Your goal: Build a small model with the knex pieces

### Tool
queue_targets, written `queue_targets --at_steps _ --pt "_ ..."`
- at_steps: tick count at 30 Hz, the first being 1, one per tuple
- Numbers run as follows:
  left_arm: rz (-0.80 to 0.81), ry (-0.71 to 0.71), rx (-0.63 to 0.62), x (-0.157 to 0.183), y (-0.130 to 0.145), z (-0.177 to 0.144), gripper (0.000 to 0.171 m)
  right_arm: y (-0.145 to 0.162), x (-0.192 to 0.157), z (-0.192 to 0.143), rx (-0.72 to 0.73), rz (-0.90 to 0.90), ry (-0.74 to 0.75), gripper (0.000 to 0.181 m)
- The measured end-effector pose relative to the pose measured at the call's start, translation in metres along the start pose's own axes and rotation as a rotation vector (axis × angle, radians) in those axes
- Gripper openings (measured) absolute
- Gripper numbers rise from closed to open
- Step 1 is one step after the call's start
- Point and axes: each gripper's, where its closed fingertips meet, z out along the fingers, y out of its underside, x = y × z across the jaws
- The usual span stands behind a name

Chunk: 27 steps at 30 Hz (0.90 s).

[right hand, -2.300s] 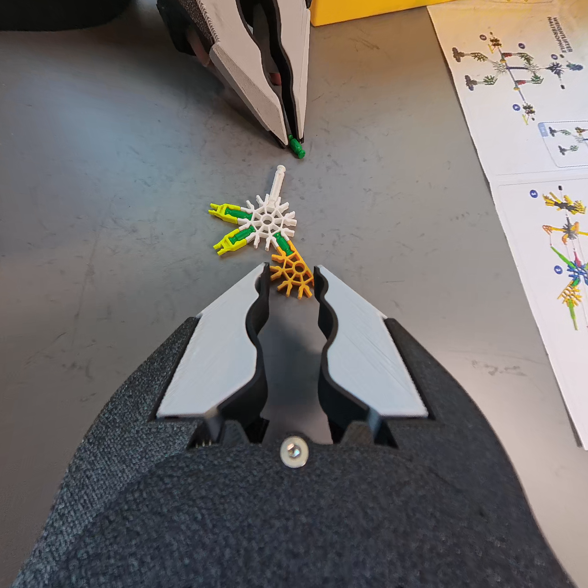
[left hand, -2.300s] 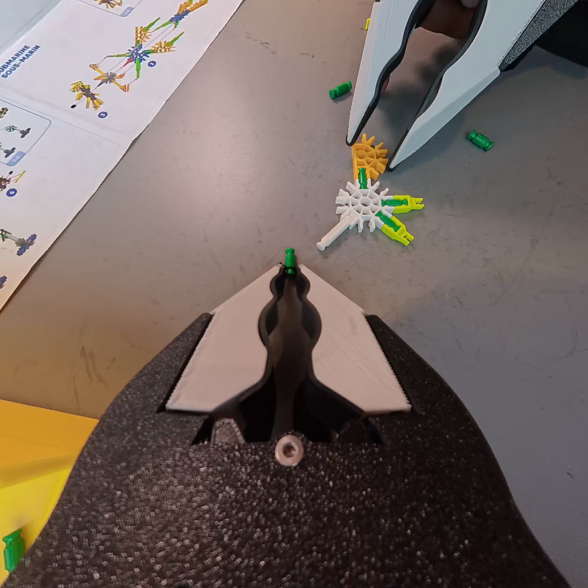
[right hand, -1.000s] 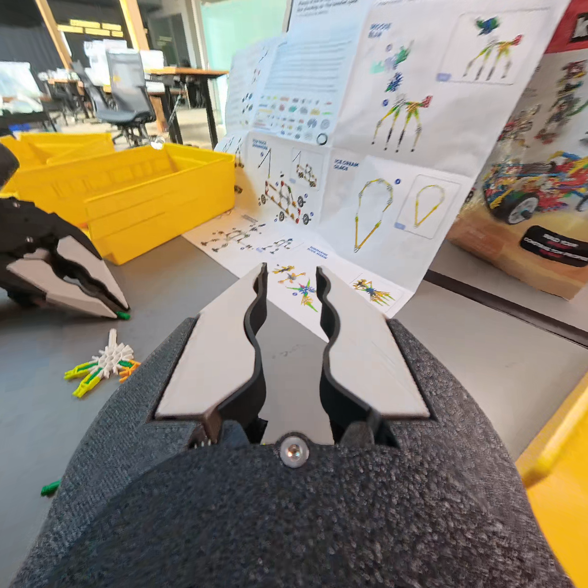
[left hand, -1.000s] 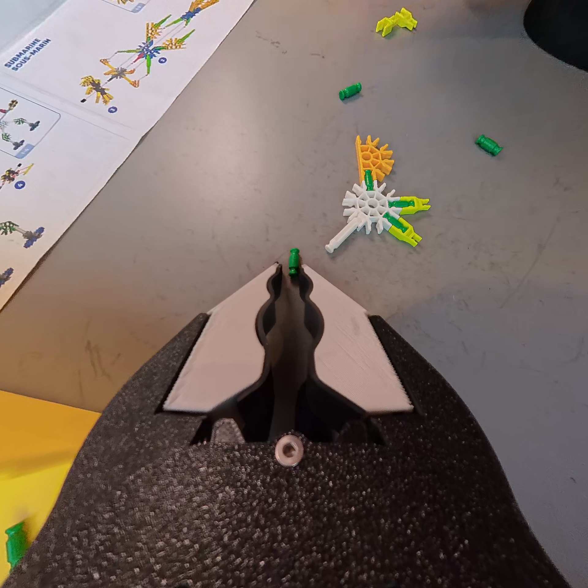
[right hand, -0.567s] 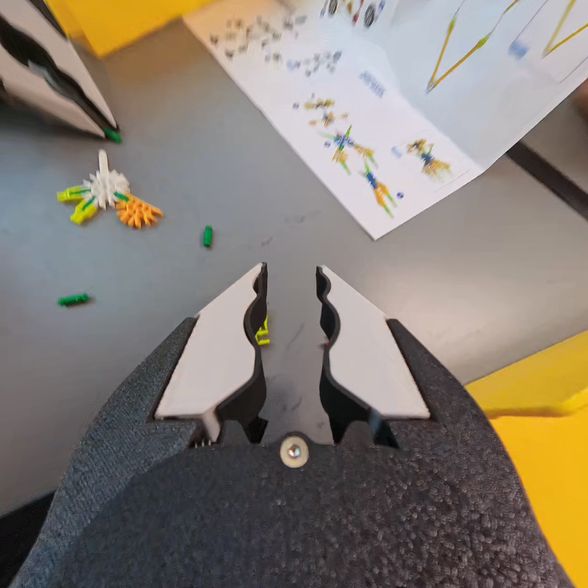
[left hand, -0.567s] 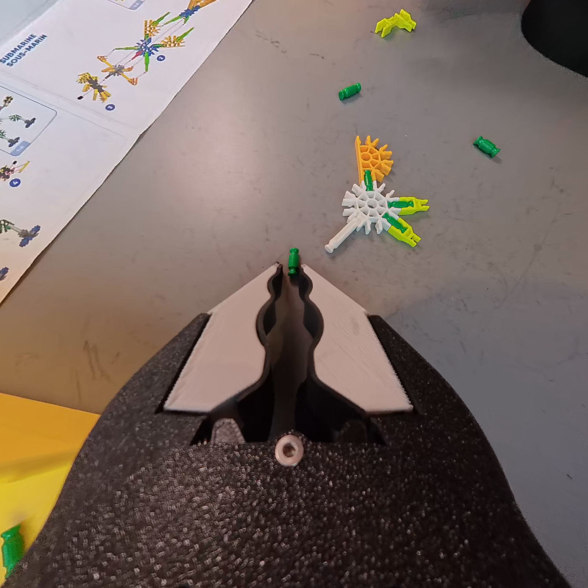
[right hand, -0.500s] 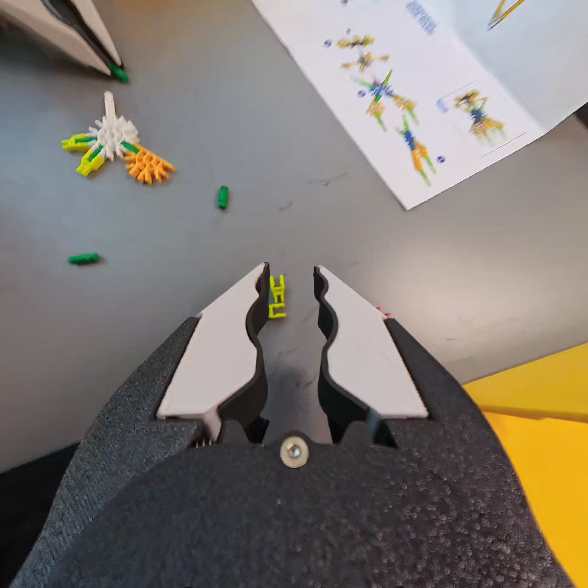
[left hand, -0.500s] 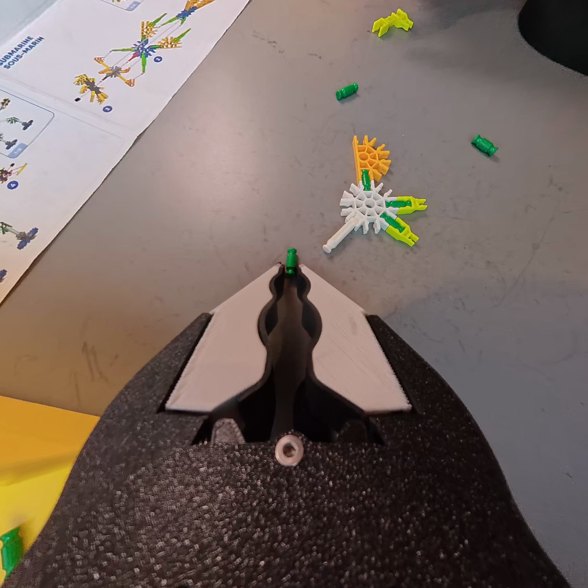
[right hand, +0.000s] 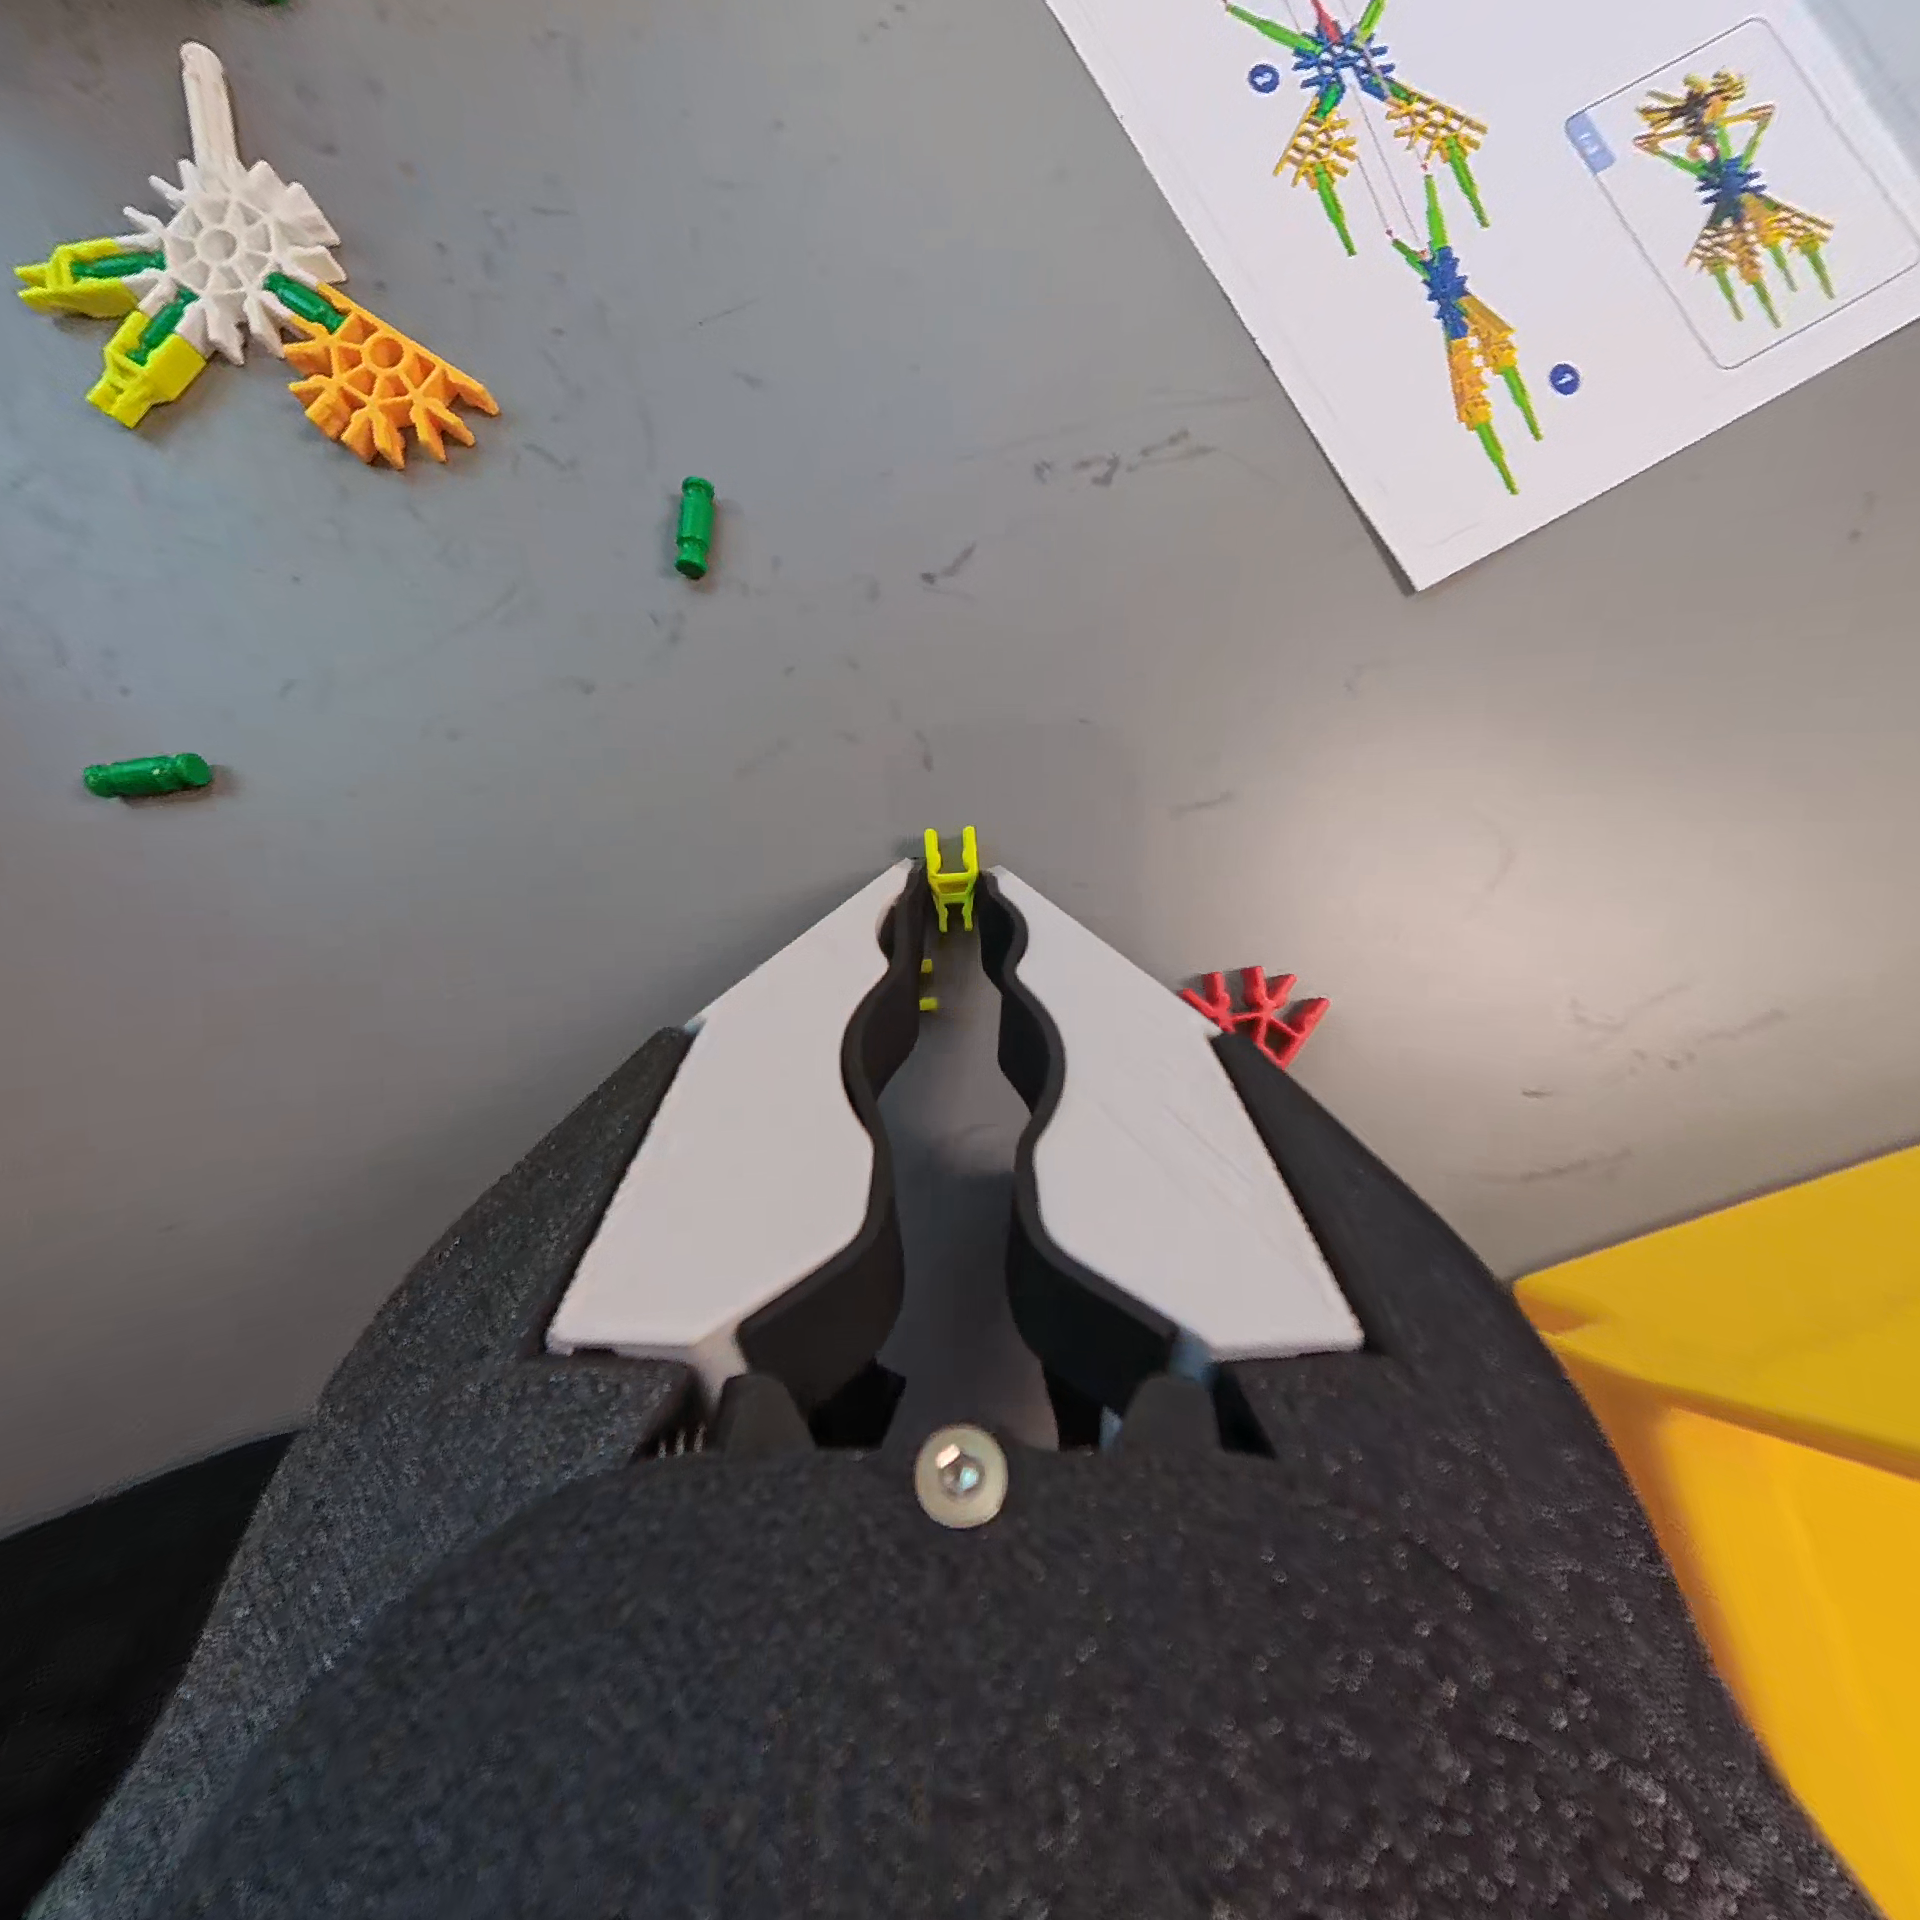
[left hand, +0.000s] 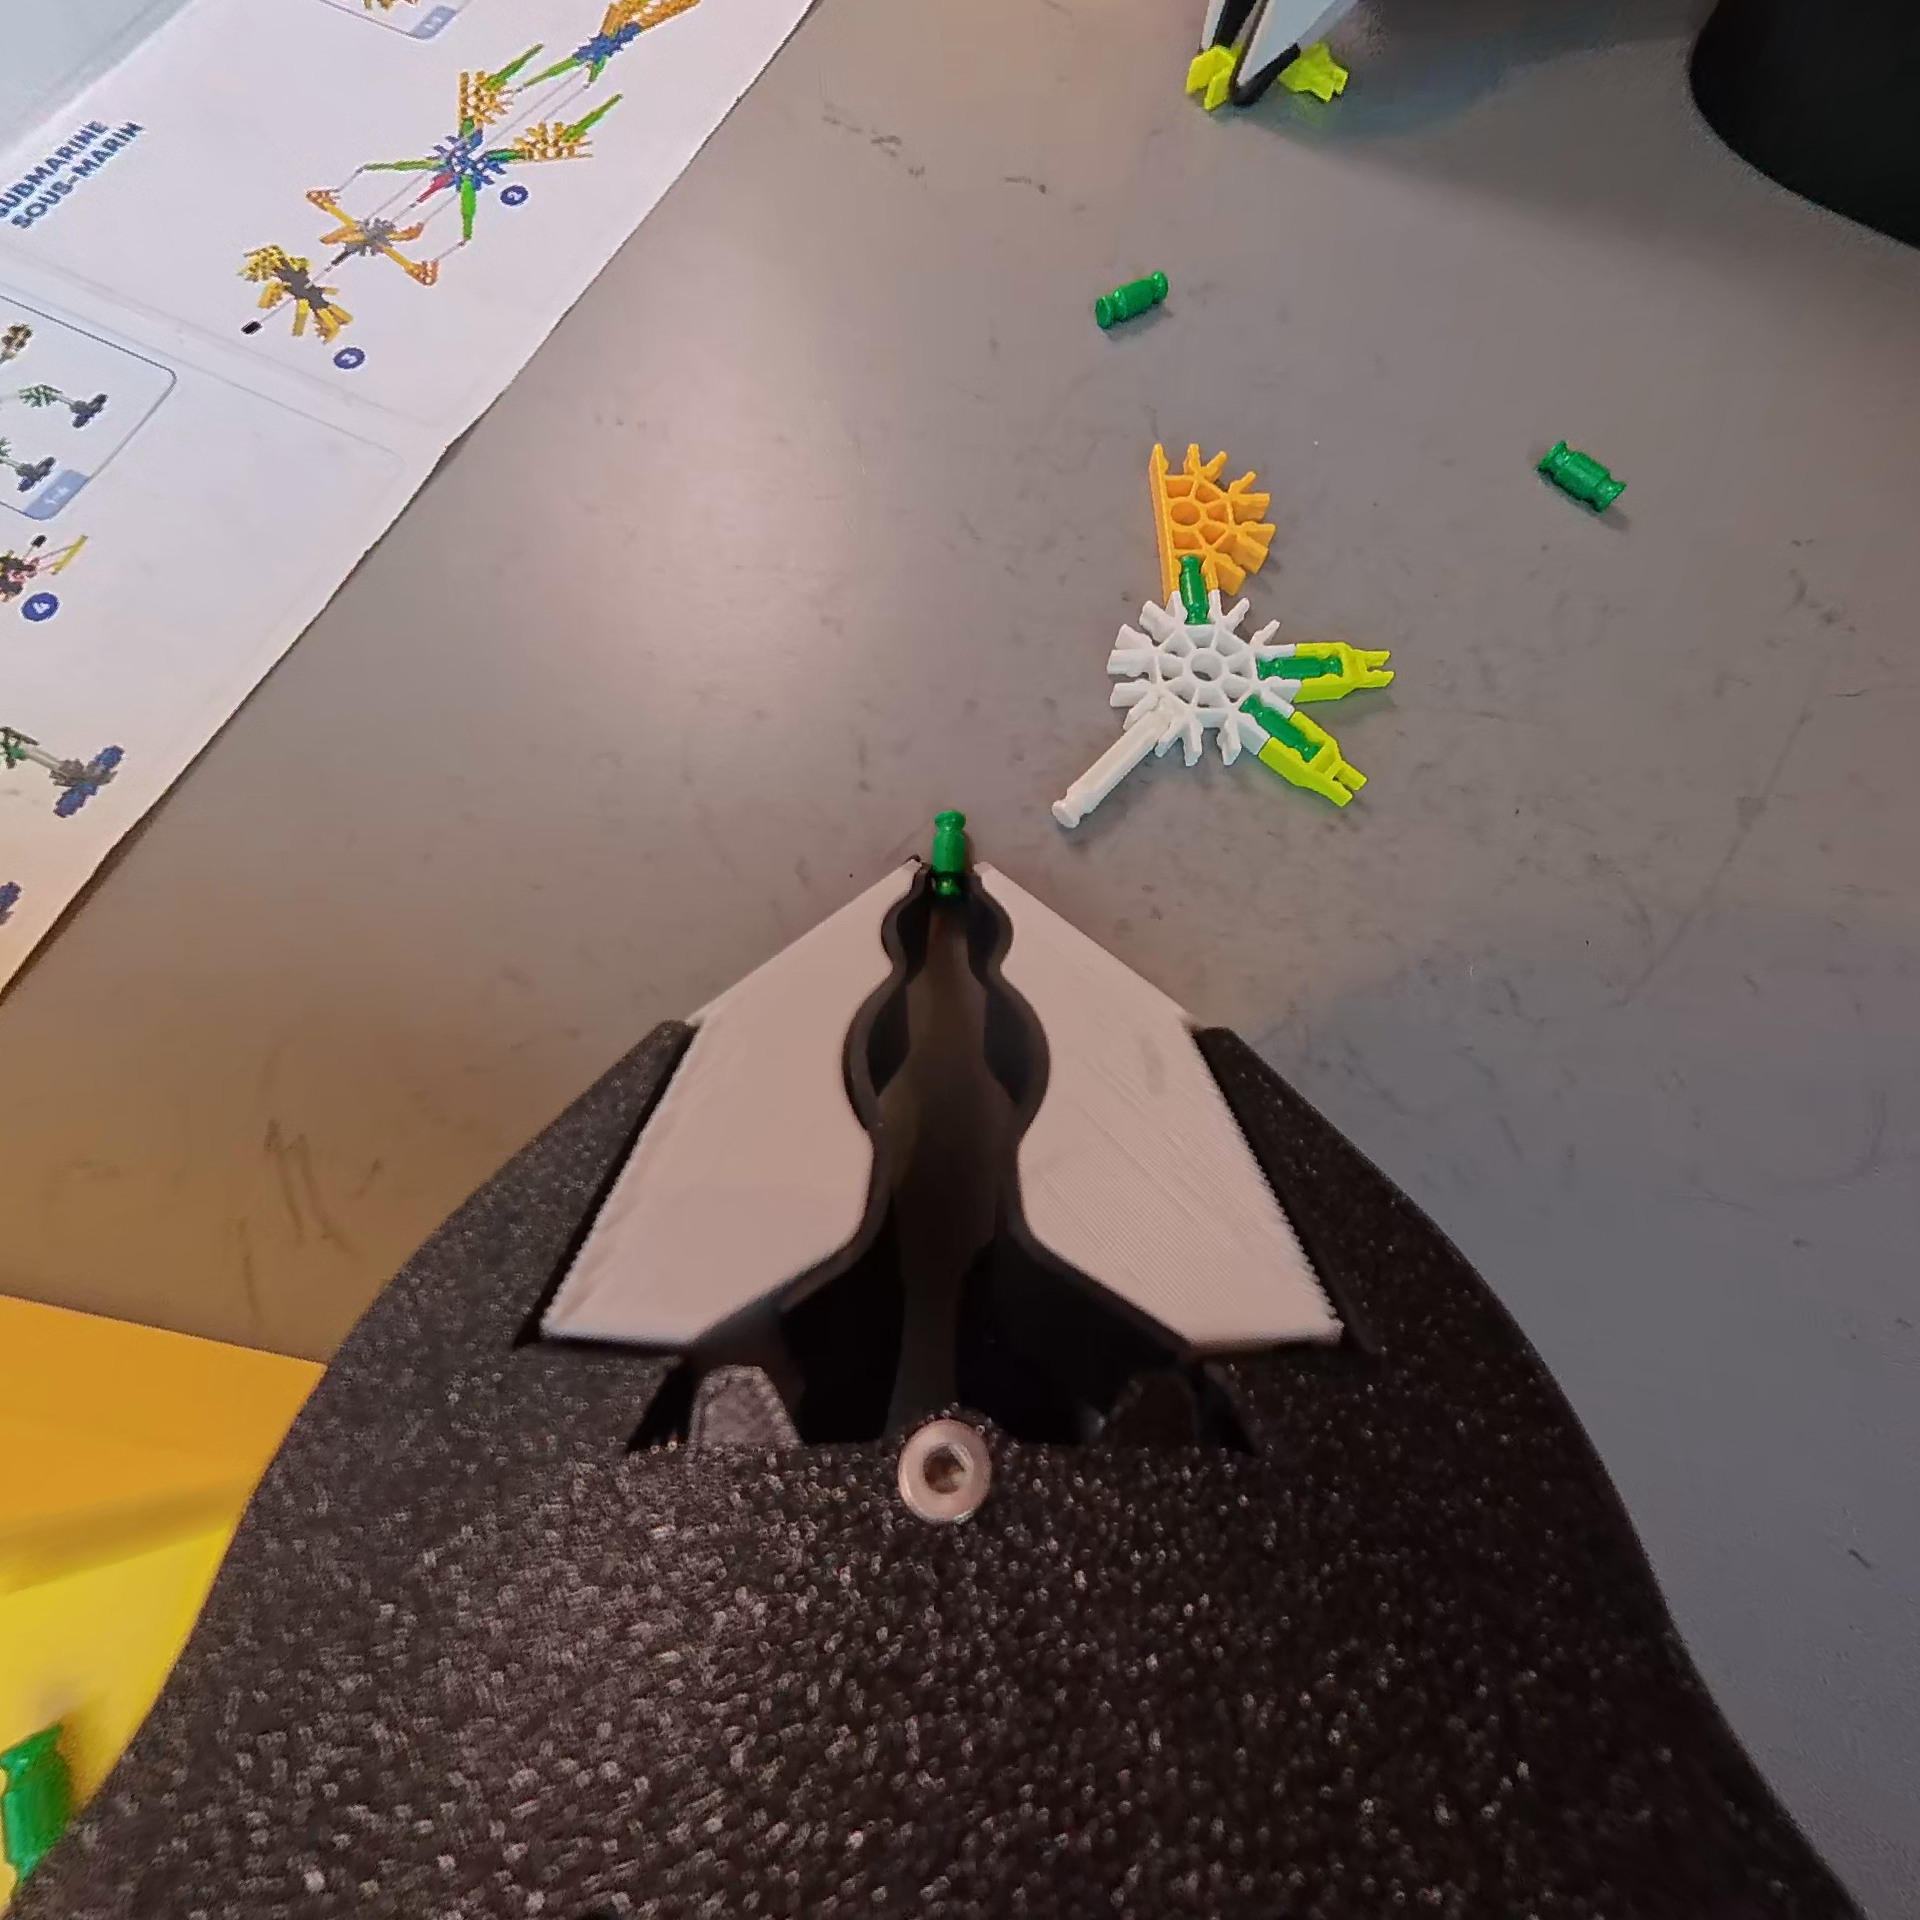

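Both jaws pinch small parts: my left gripper [left hand: 948,871] is pressed together on a short green rod [left hand: 948,844], its tip poking out in front, and my right gripper [right hand: 950,875] is closed on a yellow-green clip connector [right hand: 950,871] at the very tips, low over the grey table [right hand: 935,644]. Partly built assembly lies flat near the left tips: white snowflake hub [left hand: 1195,670] with a white rod [left hand: 1103,774], an orange fan connector [left hand: 1210,520] and two yellow-green clips on green rods. Loose green rods [left hand: 1130,301] lie apart from it. Judgement: both grips are shallow, so steady pressure and a straight, slow lift should keep the parts from twisting out. Red connector [right hand: 1257,1013] is half hidden behind my right finger. Instruction sheet [right hand: 1507,260] and yellow bin [right hand: 1766,1403] are cut off. Whether the clip rests on the table, I cannot tell.
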Motion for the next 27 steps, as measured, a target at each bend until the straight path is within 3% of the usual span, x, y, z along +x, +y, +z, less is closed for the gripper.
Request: queue_targets --at_steps 6,8,13,19,27 --pt "0.003 -0.001 0.0 0.0 0.0 0.0 0.006 -0.006 0.022 0.005 0.045 0.074 0.089 0.009" --pt "0.003 -0.001 0.0 0.0 0.0 0.0 0.006 -0.006 0.028 0.004 0.046 0.092 0.115 0.018" --pt "0.004 -0.002 0.0 0.0 0.0 0.0 0.006 -0.014 0.019 -0.017 0.128 0.112 0.044 0.023" --pt "0.001 0.0 0.0 0.0 0.0 0.0 0.006 0.015 -0.012 -0.021 0.002 0.03 -0.088 0.024" --pt "0.001 0.0 0.0 0.0 0.0 0.0 0.006 0.016 -0.015 -0.013 -0.038 0.012 -0.085 0.018"
